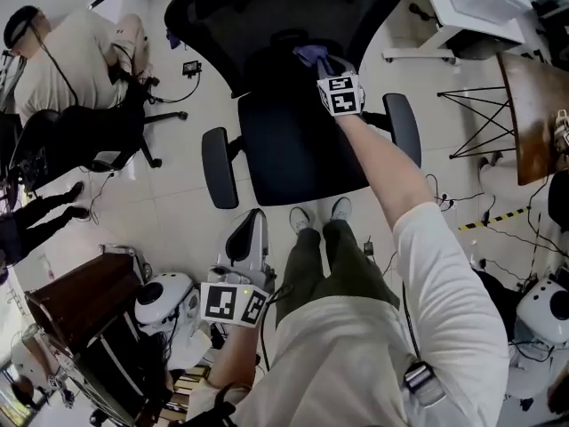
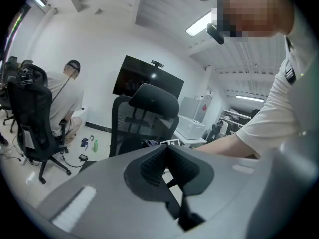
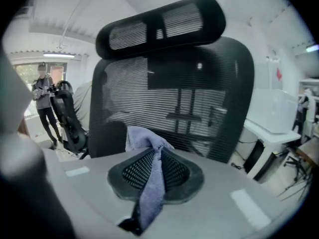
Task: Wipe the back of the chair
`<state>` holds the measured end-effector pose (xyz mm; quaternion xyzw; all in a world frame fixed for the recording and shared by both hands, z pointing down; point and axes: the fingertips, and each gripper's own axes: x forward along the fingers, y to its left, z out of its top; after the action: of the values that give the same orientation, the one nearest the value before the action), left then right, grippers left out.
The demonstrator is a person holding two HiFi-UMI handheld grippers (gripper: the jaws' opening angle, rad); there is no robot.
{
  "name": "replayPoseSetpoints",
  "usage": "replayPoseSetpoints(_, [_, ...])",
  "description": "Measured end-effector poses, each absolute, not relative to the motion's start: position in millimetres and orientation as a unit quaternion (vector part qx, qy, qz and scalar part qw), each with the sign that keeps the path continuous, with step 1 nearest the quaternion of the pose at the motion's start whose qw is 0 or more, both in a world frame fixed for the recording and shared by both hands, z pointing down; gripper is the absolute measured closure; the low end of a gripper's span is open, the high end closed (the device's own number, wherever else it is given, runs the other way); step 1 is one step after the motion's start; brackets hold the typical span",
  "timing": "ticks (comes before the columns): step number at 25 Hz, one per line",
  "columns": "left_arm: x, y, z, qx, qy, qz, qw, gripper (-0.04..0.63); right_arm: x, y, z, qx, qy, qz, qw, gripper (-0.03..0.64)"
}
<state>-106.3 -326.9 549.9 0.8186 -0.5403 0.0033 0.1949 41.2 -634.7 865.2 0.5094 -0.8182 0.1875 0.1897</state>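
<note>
A black mesh office chair [image 1: 293, 78] stands before me, its mesh back [image 3: 174, 98] and headrest [image 3: 159, 26] filling the right gripper view. My right gripper [image 1: 322, 60] reaches over the seat [image 1: 298, 140] toward the lower back, shut on a blue-grey cloth [image 3: 149, 178] whose bunched end [image 1: 311, 56] lies close to the mesh. My left gripper [image 1: 251, 238] hangs low by my leg, away from the chair, its jaws shut with nothing between them. The same chair [image 2: 144, 118] shows in the left gripper view.
Another person [image 1: 71, 60] sits at the left on a second black chair [image 1: 89, 140]. A white desk [image 1: 471, 12] and a wire-legged wooden table [image 1: 529, 105] stand at the right. White robot parts [image 1: 164, 301] and a cart [image 1: 89, 327] are at my lower left. Cables lie on the floor.
</note>
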Motion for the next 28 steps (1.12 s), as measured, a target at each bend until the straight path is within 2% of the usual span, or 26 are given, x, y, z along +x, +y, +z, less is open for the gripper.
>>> replayPoseSetpoints(5, [-63, -337, 546, 0.843, -0.502, 0.012, 0.194, 0.529, 164, -636, 863, 0.577, -0.764, 0.211, 0.197, 0.575])
replayPoseSetpoints(10, [-46, -328, 555, 0.851, -0.488, 0.018, 0.192, 0.529, 187, -622, 851, 0.589, -0.76, 0.216, 0.168, 0.574])
replayPoseSetpoints(12, [-52, -324, 557, 0.849, -0.492, 0.016, 0.193, 0.529, 152, -608, 844, 0.567, -0.783, 0.209, 0.146, 0.574])
replayPoseSetpoints(15, [-76, -315, 557, 0.843, -0.503, 0.006, 0.192, 0.529, 50, -568, 842, 0.5, -0.834, 0.195, 0.126, 0.574])
replayPoseSetpoints(21, [-112, -344, 569, 0.811, -0.549, 0.005, 0.201, 0.529, -140, -557, 903, 0.379, -0.885, 0.219, 0.156, 0.574])
replayPoseSetpoints(24, [-141, -357, 592, 0.79, -0.575, 0.016, 0.212, 0.529, -193, -588, 947, 0.36, -0.884, 0.235, 0.185, 0.574])
replayPoseSetpoints(28, [-173, -361, 630, 0.771, -0.593, 0.032, 0.231, 0.529, -210, -626, 977, 0.36, -0.881, 0.229, 0.206, 0.574])
